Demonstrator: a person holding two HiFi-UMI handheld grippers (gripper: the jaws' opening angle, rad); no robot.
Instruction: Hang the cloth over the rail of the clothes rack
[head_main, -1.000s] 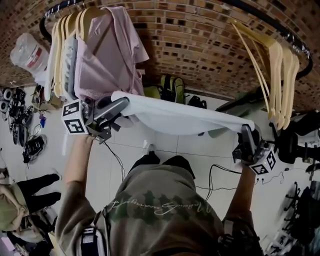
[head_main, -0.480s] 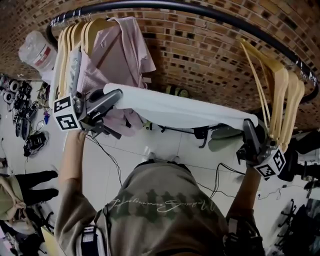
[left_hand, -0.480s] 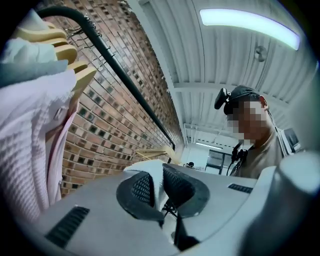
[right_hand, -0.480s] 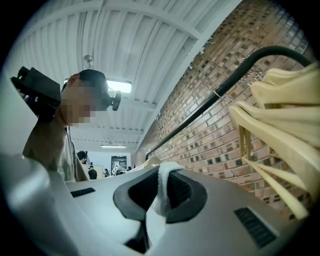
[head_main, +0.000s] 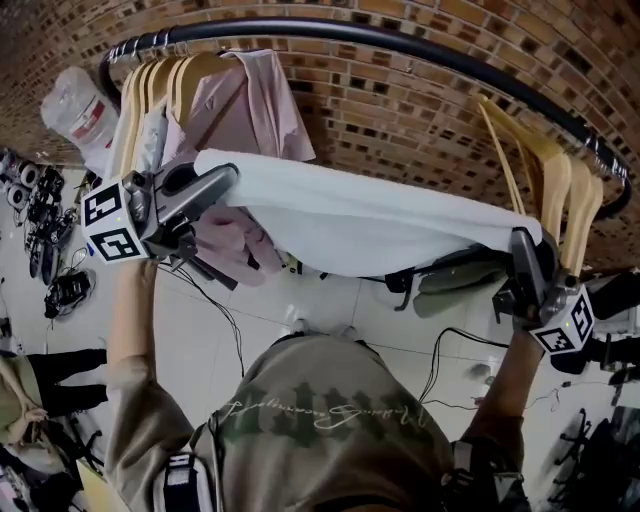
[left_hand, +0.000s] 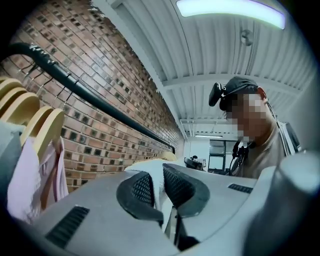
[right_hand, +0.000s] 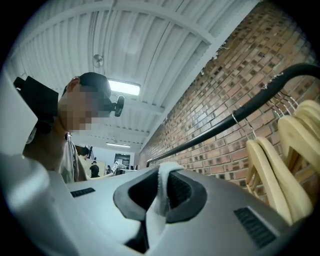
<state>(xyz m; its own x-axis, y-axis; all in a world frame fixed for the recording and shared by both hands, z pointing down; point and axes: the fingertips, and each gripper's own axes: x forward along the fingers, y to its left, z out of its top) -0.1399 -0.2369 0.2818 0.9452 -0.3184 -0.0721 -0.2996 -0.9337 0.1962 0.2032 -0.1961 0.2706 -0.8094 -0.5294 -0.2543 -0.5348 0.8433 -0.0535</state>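
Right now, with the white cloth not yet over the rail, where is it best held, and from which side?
At the two ends of its upper edge, approached from the person's side of the rail. The white cloth is a wide taut span; left gripper and right gripper jaws are shut on those ends, leaving the middle free to drape.

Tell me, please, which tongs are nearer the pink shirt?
Left. The left tongs sit right by the pink shirt; the right tongs are far across, beside the bare wooden hangers.

A pink shirt (head_main: 250, 95) on wooden hangers (head_main: 135, 100) far left, bare hangers (head_main: 555, 185) far right, brick wall (head_main: 420, 110) behind, floor cables (head_main: 225, 315) below.
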